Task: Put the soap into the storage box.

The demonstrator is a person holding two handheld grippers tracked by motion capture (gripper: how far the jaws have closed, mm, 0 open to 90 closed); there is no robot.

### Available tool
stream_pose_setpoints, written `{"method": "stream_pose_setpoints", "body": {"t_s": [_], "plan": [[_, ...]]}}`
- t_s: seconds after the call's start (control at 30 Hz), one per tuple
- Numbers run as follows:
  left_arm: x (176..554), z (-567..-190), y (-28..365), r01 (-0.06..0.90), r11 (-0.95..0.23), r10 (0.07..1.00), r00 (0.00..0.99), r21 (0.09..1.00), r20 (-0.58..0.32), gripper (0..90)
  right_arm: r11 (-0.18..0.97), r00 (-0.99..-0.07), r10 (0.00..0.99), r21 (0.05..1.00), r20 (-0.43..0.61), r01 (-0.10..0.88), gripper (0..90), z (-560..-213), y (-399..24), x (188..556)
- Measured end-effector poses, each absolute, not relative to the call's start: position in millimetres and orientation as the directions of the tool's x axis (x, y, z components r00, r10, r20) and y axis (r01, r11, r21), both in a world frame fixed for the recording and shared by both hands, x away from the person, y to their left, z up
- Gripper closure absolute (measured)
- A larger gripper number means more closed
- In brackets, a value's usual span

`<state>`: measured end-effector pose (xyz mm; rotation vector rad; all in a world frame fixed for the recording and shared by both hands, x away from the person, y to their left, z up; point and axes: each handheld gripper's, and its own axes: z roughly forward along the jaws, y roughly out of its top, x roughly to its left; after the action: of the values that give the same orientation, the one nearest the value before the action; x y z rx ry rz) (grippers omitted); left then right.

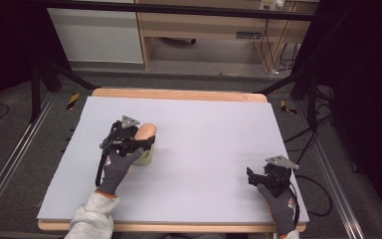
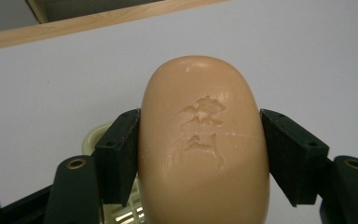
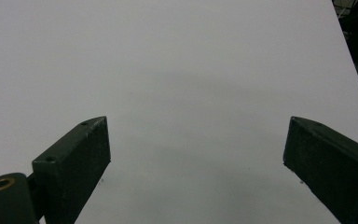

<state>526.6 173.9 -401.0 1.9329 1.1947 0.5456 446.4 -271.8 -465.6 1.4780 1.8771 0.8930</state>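
High view: a person stands at the near edge of a table point(image 1: 189, 124) covered by a pale lilac sheet, one gripper in each gloved hand.
Left gripper point(image 1: 138, 144): sits in the left half of the table, about midway between the near and far edges, its jaws closed on the long sides of a soap bar point(image 1: 144, 133).
Soap bar, left gripper view: tan, rounded, with a stamped mark on its upper face point(image 2: 204, 140); both black pads press flat against its flanks.
Beneath the soap: a pale cream slotted piece, probably a soap dish point(image 2: 116, 212), peeks out by the left jaw; whether the bar rests on it or hangs just above it cannot be told.
Right gripper point(image 1: 256, 180): near the right end of the near edge, well apart from the soap; in the right gripper view its jaws stand wide with bare sheet between them.
Risk, slip: the bar looks smooth and curved, so a light squeeze could let it squirt forward out of the pads.
Risk, marking: a hard squeeze could dent the soft flanks.
Risk, dish: a sideways lift could drag or tip the light dish.
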Motion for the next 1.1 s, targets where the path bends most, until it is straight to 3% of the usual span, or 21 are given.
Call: {"method": "stream_pose_setpoints", "body": {"t_s": [1.1], "plan": [[544,-431,185,0.609,-0.263,0.908,0.419,0.748,-0.022,32.0,0.169,-0.225,0.974,0.791,-0.041,0.588,7.6,-467,-270,447]]}}
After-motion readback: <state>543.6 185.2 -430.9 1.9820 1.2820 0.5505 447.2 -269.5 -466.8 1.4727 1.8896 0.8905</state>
